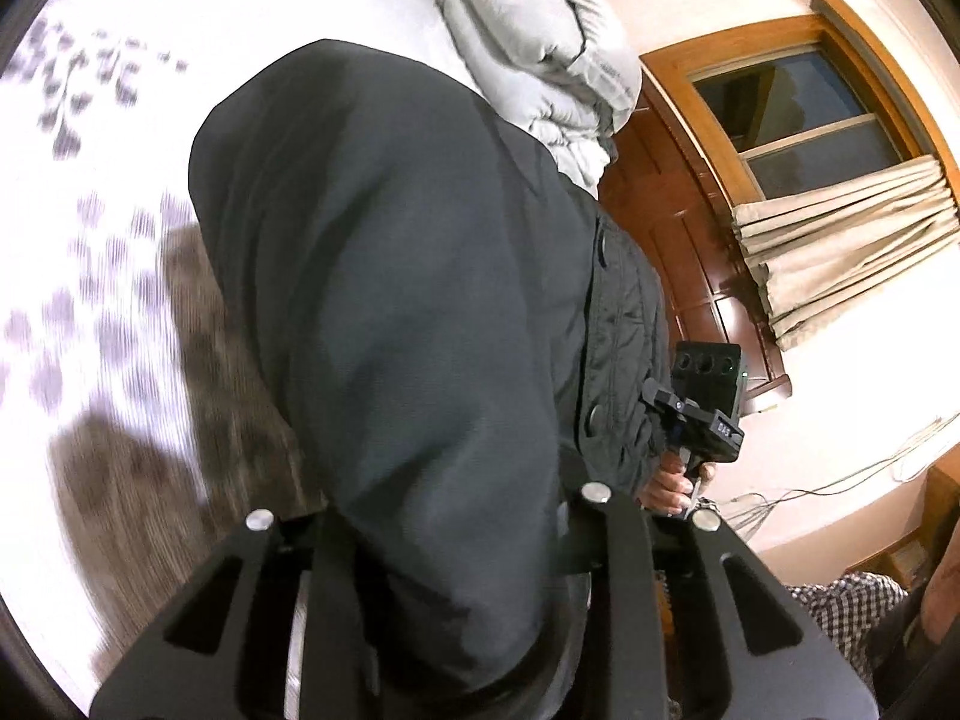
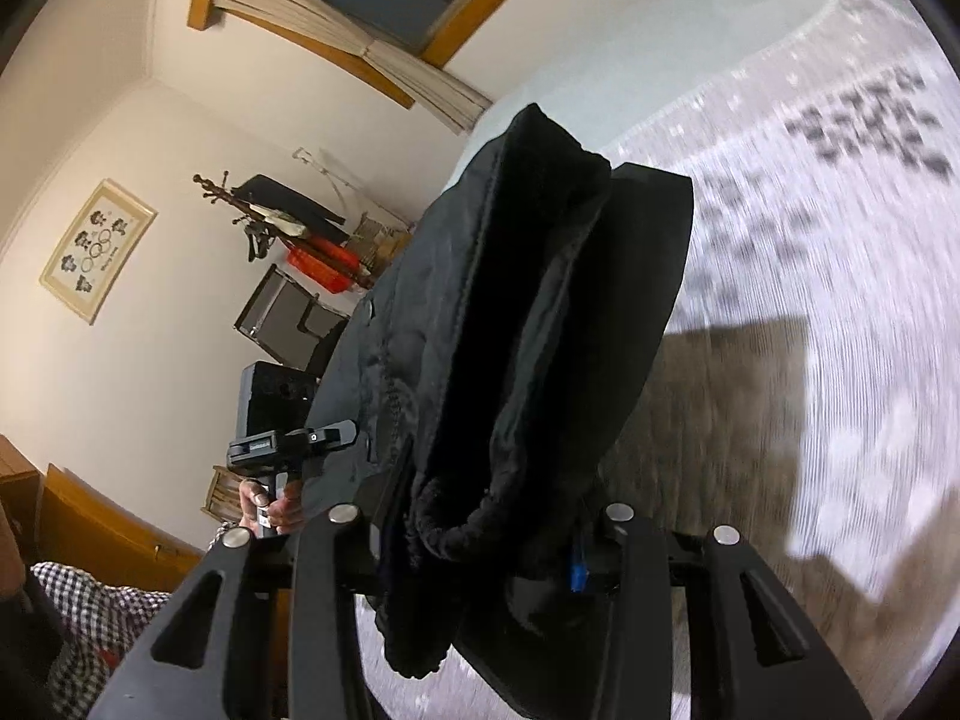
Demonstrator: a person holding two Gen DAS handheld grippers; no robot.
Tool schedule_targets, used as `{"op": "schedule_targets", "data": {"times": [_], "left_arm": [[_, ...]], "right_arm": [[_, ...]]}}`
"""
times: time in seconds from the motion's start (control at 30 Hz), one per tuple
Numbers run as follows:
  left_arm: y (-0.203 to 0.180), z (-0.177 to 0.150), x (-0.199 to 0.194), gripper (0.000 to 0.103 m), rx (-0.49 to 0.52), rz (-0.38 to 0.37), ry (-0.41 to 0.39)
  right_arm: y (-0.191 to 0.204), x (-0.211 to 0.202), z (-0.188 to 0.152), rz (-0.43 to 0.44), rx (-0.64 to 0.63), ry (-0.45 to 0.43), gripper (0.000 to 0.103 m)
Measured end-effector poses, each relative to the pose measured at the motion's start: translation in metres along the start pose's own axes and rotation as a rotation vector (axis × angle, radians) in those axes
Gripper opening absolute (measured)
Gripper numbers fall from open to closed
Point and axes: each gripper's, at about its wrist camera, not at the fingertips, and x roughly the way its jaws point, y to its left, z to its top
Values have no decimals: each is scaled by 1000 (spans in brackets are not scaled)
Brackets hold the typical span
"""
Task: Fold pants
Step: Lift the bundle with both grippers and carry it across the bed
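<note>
Black pants [image 1: 384,276] hang in the air above a white bed with a grey flower print [image 1: 102,228]. My left gripper [image 1: 444,546] is shut on the cloth, which drapes over and hides its fingertips. In the right wrist view the pants [image 2: 528,360] show a fleecy black lining, and my right gripper [image 2: 480,546] is shut on their edge. Each view shows the other hand-held gripper beside the pants: the right one [image 1: 702,402] and the left one [image 2: 282,420].
A folded grey quilt [image 1: 540,42] lies at the head of the bed. A wooden headboard [image 1: 678,222], a window with beige curtains [image 1: 840,240], a coat rack [image 2: 270,216] and a checkered cloth [image 2: 84,612] stand around the bed.
</note>
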Motion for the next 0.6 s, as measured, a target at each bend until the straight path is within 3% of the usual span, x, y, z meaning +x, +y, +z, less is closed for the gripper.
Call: {"op": "schedule_targets", "data": {"times": [0.13,0.33,0.43,0.6], "left_arm": [[3,29,-2,28,-1,27,-23],[37,60,10,31,-51,103,-15],[59,65,19,34,-90,145,7],[72,54,18,42,-124,110,-4]], "right_arm": [[-5,11,33,2,-10,0,40],[-42,54,65,-11,42,59,40],[-63,76,66,-32,93,88,41],[-90,82,56,-32,161,104,47]]}}
